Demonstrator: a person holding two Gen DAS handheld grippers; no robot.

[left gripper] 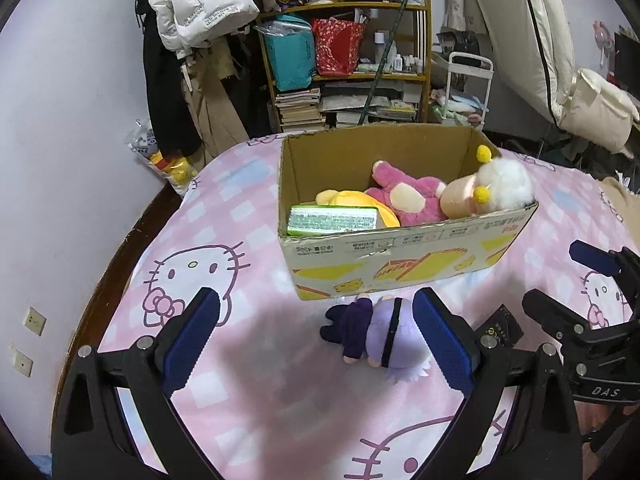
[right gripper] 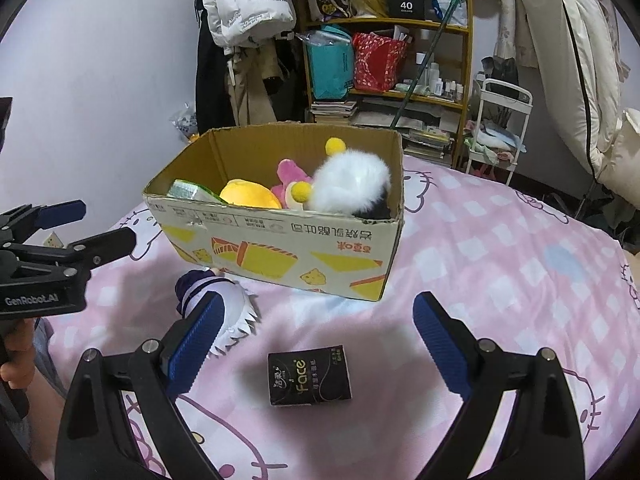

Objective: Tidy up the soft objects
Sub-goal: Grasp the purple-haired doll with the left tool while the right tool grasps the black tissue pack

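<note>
**Still two things outside the box**

Plainly, one cardboard box (left gripper: 404,256) stood on the pink cat-print bedspread (left gripper: 248,392), filling the middle of both views. Inside it I counted four things: one pink plush (left gripper: 404,200), one yellow plush (left gripper: 360,204), one white fluffy toy (left gripper: 504,180) with two yellow pompoms, and one green packet (left gripper: 334,220) lying against the near left wall.

Two things lay on the bedspread outside. One purple doll (left gripper: 376,336) lay on its side just beside the box's near wall, low in the middle of the left wrist view. One black tissue pack (right gripper: 310,376) lay flat, nearer the camera, in the lower middle of the right wrist view.

Both claws were spread wide and held nothing. The left gripper (left gripper: 316,340) hung over the doll, which sat toward the right-hand finger; whether that pad touched it I could not tell. The right gripper (right gripper: 318,340) hung over the tissue pack, which lay between its fingers, clear of both pads.

One hand (right gripper: 16,364) showed at the lower left edge of the right wrist view, holding the left tool's handle.

Behind, one wooden shelf (right gripper: 464,32) stood crammed in the upper middle, with one white jacket (right gripper: 244,4) hanging to its left.
</note>
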